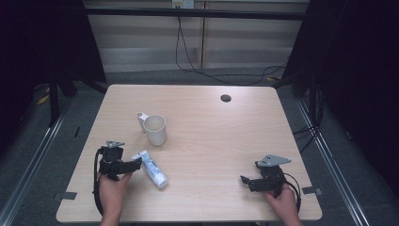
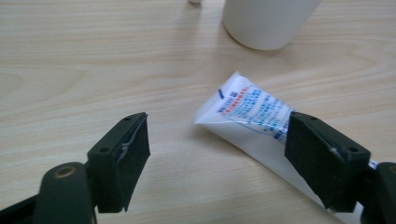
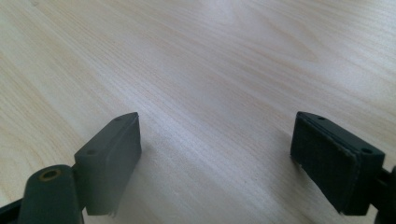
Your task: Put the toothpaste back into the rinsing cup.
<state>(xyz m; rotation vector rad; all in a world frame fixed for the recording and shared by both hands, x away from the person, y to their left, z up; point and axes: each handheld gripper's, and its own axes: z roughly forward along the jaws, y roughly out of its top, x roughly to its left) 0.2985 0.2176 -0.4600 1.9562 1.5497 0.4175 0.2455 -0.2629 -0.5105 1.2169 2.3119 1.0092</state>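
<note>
A white toothpaste tube [image 1: 151, 168] with blue print lies flat on the wooden table [image 1: 211, 141], its crimped end toward the far left. A white cup [image 1: 155, 129] with a handle stands upright just beyond it. My left gripper [image 1: 135, 164] is open at the tube's crimped end. In the left gripper view the tube [image 2: 252, 121] reaches in between the jaws from the right, passing in front of the right jaw, and my left gripper [image 2: 217, 151] holds nothing. The cup's base [image 2: 268, 21] is at the top. My right gripper [image 1: 244, 181] rests open at the front right, over bare wood [image 3: 217, 154].
A round cable hole [image 1: 226, 98] sits near the table's far edge. Black cables trail on the floor behind the table and down the right side. Dark frame rails run along both sides.
</note>
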